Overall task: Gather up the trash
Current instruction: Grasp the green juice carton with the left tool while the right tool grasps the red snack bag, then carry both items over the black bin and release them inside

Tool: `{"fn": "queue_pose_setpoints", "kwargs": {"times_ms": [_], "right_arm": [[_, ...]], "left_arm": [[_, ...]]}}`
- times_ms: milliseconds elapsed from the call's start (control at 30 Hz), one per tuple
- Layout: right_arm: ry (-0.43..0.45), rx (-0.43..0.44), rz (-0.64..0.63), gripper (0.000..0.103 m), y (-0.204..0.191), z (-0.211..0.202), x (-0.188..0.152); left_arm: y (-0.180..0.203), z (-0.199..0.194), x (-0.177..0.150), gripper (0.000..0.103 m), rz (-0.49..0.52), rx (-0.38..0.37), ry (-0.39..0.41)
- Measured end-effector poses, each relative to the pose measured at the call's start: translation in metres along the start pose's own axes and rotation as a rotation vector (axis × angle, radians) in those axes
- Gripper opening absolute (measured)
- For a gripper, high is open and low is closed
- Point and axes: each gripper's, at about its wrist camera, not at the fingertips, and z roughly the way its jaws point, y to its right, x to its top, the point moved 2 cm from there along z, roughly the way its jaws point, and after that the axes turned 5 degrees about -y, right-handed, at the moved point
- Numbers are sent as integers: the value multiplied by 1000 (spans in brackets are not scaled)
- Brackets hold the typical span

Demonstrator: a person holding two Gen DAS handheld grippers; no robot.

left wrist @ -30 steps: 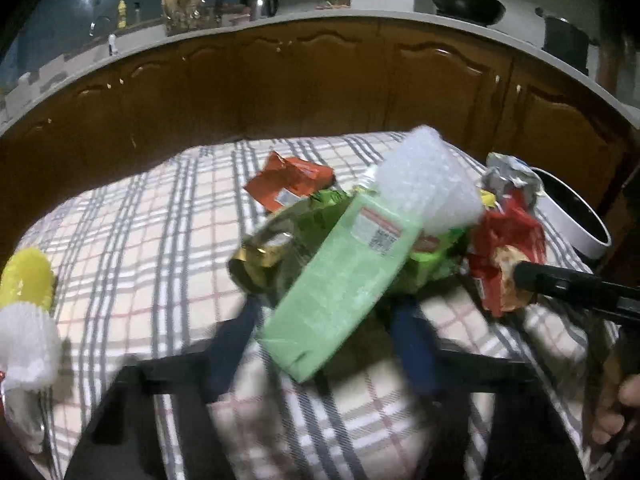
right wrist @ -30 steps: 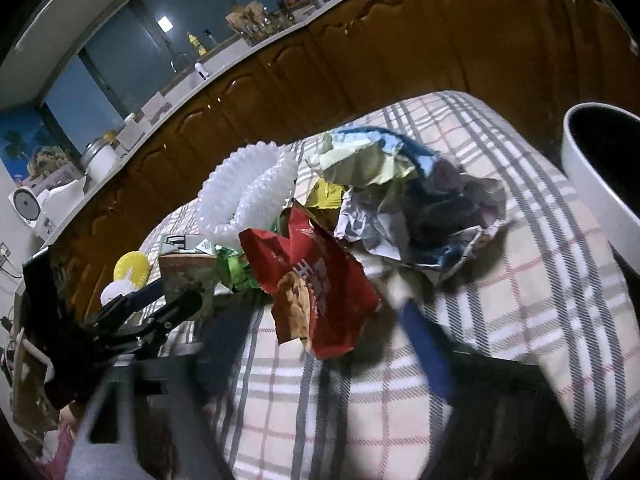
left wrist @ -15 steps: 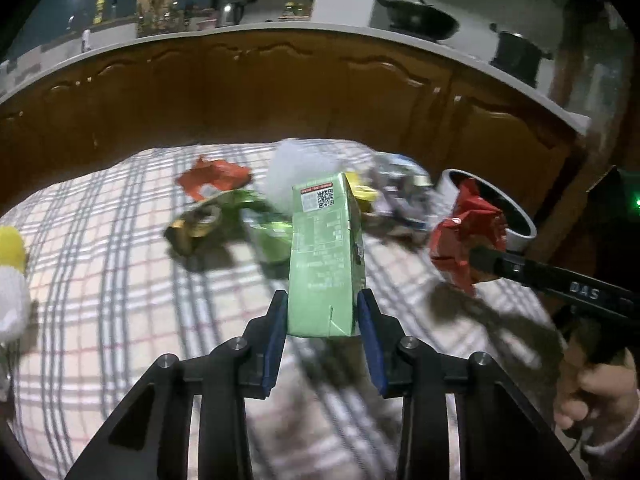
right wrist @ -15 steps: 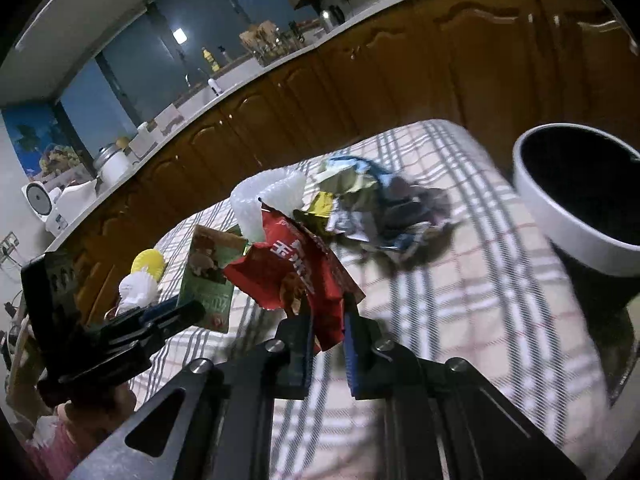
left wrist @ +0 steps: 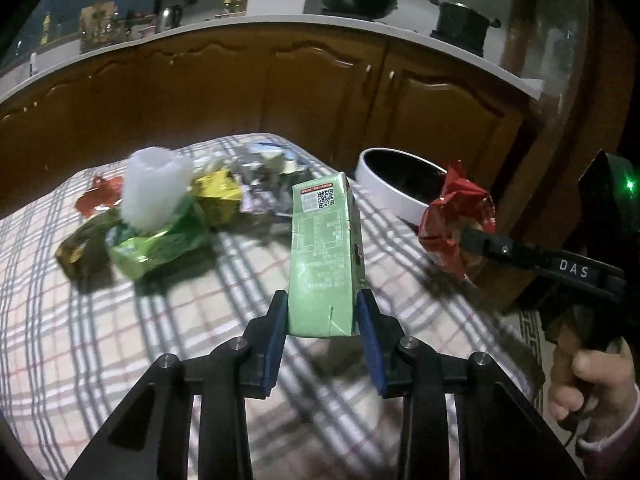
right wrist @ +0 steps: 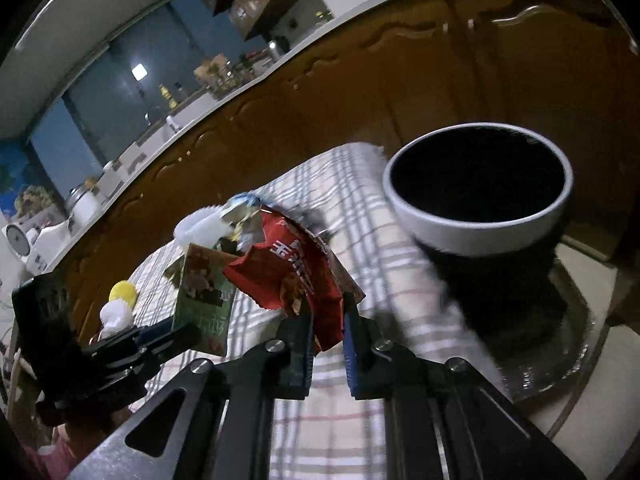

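My left gripper (left wrist: 323,312) is shut on a green drink carton (left wrist: 325,252), held upright above the checked tablecloth (left wrist: 120,340). My right gripper (right wrist: 326,330) is shut on a crumpled red snack wrapper (right wrist: 296,268), lifted off the table. The carton (right wrist: 202,308) and left gripper also show in the right wrist view. The red wrapper (left wrist: 456,224) also shows in the left wrist view, beside the white-rimmed trash bin (left wrist: 400,184). In the right wrist view the bin (right wrist: 480,192) stands just past the table's right end, its dark mouth open.
More trash lies on the cloth: a white foam net (left wrist: 154,188), green bag (left wrist: 156,240), yellow wrapper (left wrist: 218,194), foil wrappers (left wrist: 264,184) and an orange wrapper (left wrist: 98,198). Brown cabinets (left wrist: 280,88) run behind the table.
Both grippers closed on their items and lifted them off the pile, the left on the carton, the right on the red wrapper. Both swung right towards the bin, which looms larger now.
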Motion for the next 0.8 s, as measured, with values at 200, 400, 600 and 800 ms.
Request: {"fn": "queue_pose_setpoints", "kwargs": {"times_ms": [200, 400, 600, 800], "right_arm": [[30, -22, 30, 12, 23, -12, 5], [54, -36, 61, 12, 43, -19, 14], [78, -61, 80, 12, 58, -27, 24], [85, -92, 91, 12, 74, -30, 36]], "left_arm": [[14, 18, 13, 33, 34, -22, -11], [30, 36, 27, 33, 62, -39, -29], [52, 55, 47, 33, 90, -55, -37], [64, 74, 68, 33, 103, -72, -45]]}}
